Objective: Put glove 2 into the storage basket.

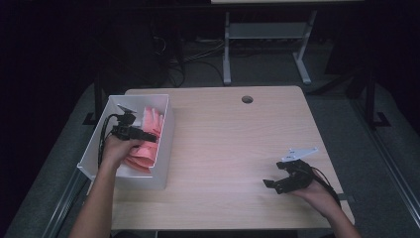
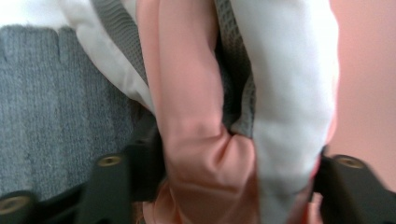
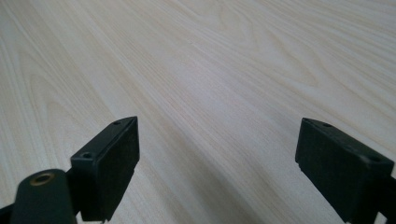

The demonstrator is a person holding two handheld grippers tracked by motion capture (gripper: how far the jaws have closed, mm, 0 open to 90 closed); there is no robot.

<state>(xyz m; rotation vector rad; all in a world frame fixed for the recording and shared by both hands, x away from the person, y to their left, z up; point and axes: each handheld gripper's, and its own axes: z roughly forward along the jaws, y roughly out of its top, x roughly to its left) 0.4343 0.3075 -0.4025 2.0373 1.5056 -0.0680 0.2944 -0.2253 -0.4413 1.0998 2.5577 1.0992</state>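
Two jaws of the left gripper [image 1: 148, 138] straddle pink-and-white gloves [image 2: 205, 140], lengthwise along the white box [image 1: 166, 148]; grip unclear.

left gripper [image 1: 148, 137] tips sunk into pink cloth [image 1: 143, 148], contact too small to tell in high view | left gripper view: pink/white cloth [image 2: 201, 140] blurred, cut off top and bottom, jaw pads mostly hidden behind it | white box [image 1: 166, 148] floor hidden by cloth | right gripper [image 3: 217, 163] jaws cut off at bottom edge
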